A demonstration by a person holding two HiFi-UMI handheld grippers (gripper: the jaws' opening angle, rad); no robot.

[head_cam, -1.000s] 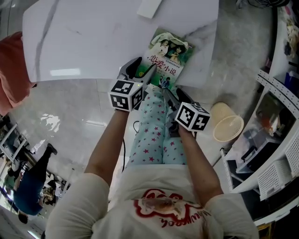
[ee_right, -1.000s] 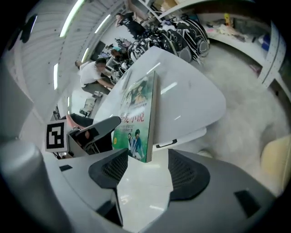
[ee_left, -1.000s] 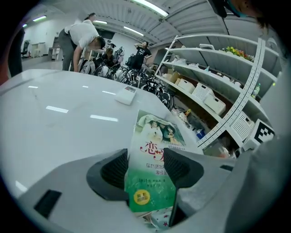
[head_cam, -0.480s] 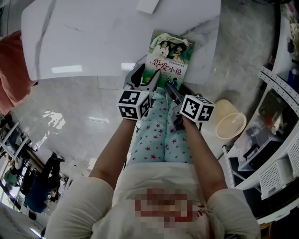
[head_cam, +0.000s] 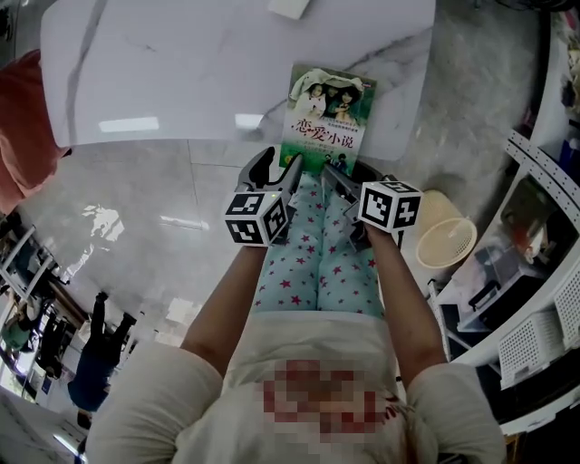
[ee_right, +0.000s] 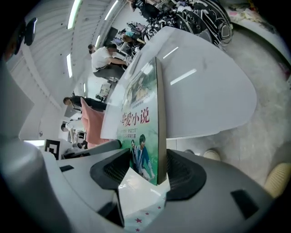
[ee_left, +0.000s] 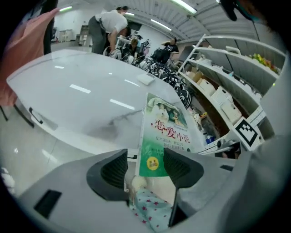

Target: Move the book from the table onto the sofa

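Observation:
A green-covered book (head_cam: 326, 113) lies flat on the white table (head_cam: 181, 72), with its near end hanging over the table's edge. My right gripper (head_cam: 341, 178) stands at that near end. In the right gripper view the book (ee_right: 145, 123) shows edge-on between the spread jaws of the right gripper (ee_right: 148, 161), and the cover stays apart from one pad. My left gripper (head_cam: 278, 164) is at the book's near left corner. In the left gripper view the book's near edge (ee_left: 153, 164) shows in the gap of the open left gripper (ee_left: 145, 160), gripped by neither pad.
A beige basket (head_cam: 444, 240) stands on the floor to the right, beside white shelving (head_cam: 544, 281). A salmon-coloured cloth (head_cam: 23, 127) sits past the table's left end. A small white item (head_cam: 288, 7) lies at the table's far edge. The person's star-patterned trousers (head_cam: 308, 263) are below the grippers.
My left gripper drew back from beside the book's left edge to its near left corner. The right gripper stayed at the book's near end. The book has not moved.

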